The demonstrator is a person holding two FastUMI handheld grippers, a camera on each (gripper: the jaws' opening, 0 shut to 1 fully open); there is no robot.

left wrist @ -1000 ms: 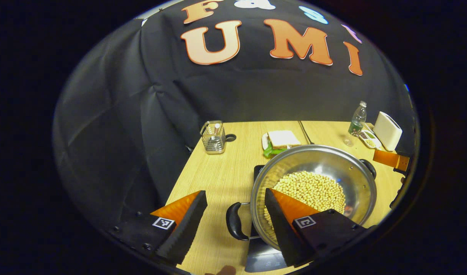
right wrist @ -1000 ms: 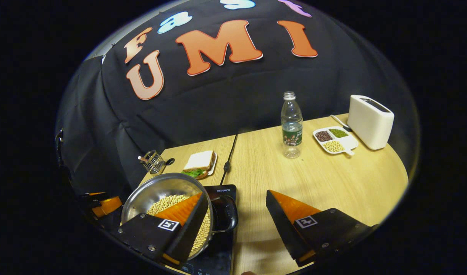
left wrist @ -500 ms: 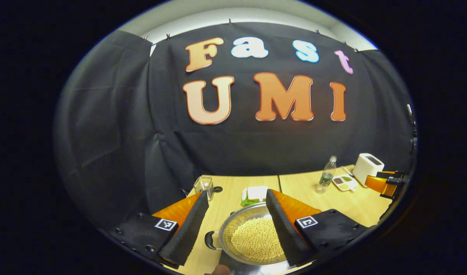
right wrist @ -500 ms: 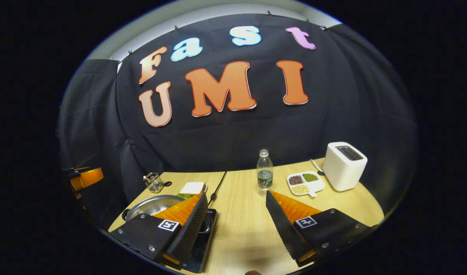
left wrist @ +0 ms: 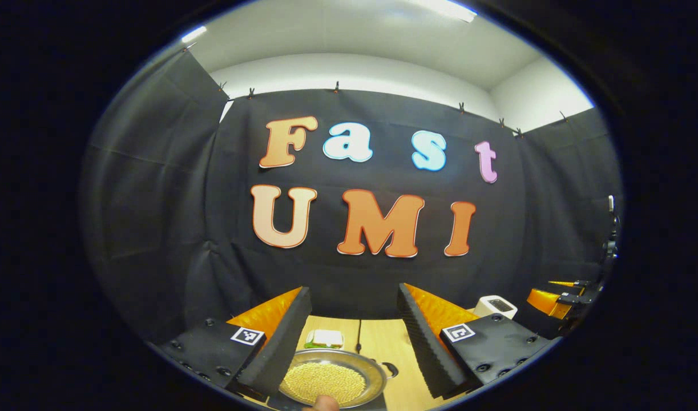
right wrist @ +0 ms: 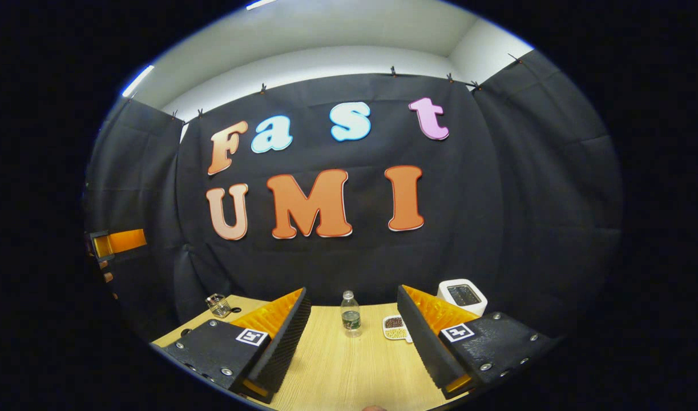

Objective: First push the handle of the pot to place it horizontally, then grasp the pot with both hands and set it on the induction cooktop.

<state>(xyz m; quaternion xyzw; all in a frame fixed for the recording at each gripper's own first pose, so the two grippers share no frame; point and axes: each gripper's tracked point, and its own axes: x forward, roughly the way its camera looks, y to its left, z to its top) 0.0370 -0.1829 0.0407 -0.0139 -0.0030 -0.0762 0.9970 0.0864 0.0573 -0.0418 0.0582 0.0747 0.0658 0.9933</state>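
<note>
Pot [left wrist: 331, 381] of beans at tabletop's near edge; left gripper [left wrist: 353, 337] and right gripper [right wrist: 353, 337] raised, jaws apart, empty (risk: off-centre seating, sliding off cooktop).

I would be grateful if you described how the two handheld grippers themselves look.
The left gripper and right gripper match: two wedge-shaped fingers with ribbed inner faces, each on a black screwed plate bearing a small square black-and-white marker.
</note>
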